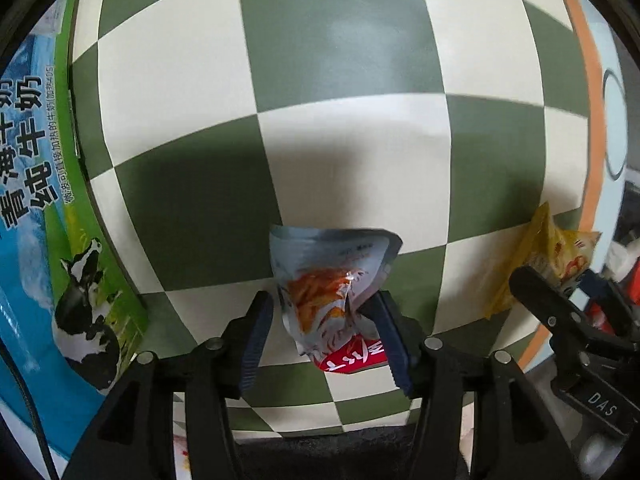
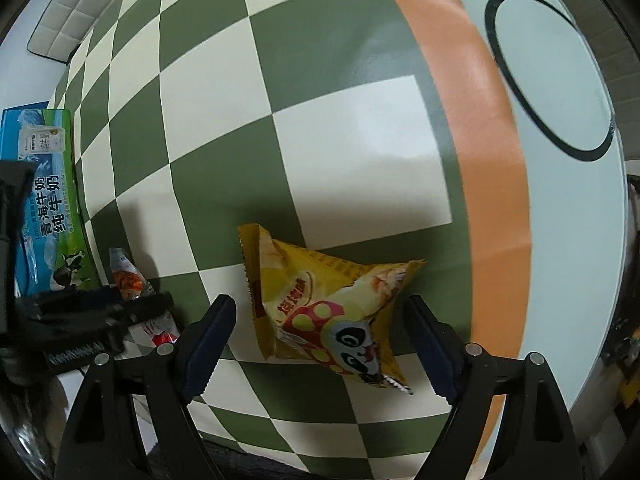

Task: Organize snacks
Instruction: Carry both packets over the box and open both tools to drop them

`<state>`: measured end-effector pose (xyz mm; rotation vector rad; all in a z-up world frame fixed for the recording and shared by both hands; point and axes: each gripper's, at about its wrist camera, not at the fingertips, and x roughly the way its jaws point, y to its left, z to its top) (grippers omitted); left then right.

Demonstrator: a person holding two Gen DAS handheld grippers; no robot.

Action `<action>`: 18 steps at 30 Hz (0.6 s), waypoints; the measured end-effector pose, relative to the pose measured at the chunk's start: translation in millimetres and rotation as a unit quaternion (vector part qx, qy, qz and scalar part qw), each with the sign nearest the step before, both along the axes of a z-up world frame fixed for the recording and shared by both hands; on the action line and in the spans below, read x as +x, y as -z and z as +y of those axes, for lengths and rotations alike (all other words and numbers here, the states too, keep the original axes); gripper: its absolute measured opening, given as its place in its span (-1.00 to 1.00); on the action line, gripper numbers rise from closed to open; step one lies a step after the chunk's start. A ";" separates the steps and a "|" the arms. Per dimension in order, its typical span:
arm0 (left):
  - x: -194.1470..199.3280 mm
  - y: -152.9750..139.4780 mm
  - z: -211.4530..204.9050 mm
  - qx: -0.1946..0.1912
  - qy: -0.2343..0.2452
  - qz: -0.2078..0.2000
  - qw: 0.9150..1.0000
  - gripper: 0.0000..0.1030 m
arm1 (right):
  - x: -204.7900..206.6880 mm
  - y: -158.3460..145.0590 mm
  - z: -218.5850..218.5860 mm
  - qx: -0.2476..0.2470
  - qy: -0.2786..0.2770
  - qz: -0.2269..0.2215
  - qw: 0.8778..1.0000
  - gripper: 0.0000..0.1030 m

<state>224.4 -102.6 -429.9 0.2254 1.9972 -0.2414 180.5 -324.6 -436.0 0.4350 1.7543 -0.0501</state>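
Your left gripper [image 1: 326, 320], jaws partly apart, has the silver snack pouch [image 1: 328, 284] between them, long axis toward frame top. Right gripper [image 2: 320, 344] stands wide around the yellow bag [image 2: 320, 300], pads clear. Both lower-centre on checkered mat [image 2: 352, 140].

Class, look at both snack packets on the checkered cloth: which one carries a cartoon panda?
The yellow packet, lying between the right gripper's open jaws. The other, a grey-blue packet by the left gripper, shows orange food strips instead.
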 end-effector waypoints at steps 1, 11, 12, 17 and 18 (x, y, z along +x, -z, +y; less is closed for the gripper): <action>-1.4 0.2 -3.2 0.006 0.004 -0.005 1.000 -0.03 | -3.5 2.7 0.8 -0.007 -0.003 0.003 1.000 0.70; -45.1 -7.3 -32.1 0.024 0.026 -0.058 0.998 -0.50 | -18.9 0.8 43.0 -0.086 -0.011 -0.029 0.996 0.36; -58.5 -8.0 -31.0 0.023 0.027 -0.059 0.998 -0.51 | -20.5 -1.0 44.1 -0.087 -0.009 -0.036 0.995 0.21; -71.8 -20.8 -54.4 0.015 0.024 -0.062 0.998 -0.51 | -27.5 -6.8 48.7 -0.076 0.002 -0.051 0.996 0.03; -64.4 -18.9 -47.2 0.013 0.025 -0.063 0.998 -0.51 | -28.7 -7.5 49.9 -0.075 0.005 -0.053 0.996 0.02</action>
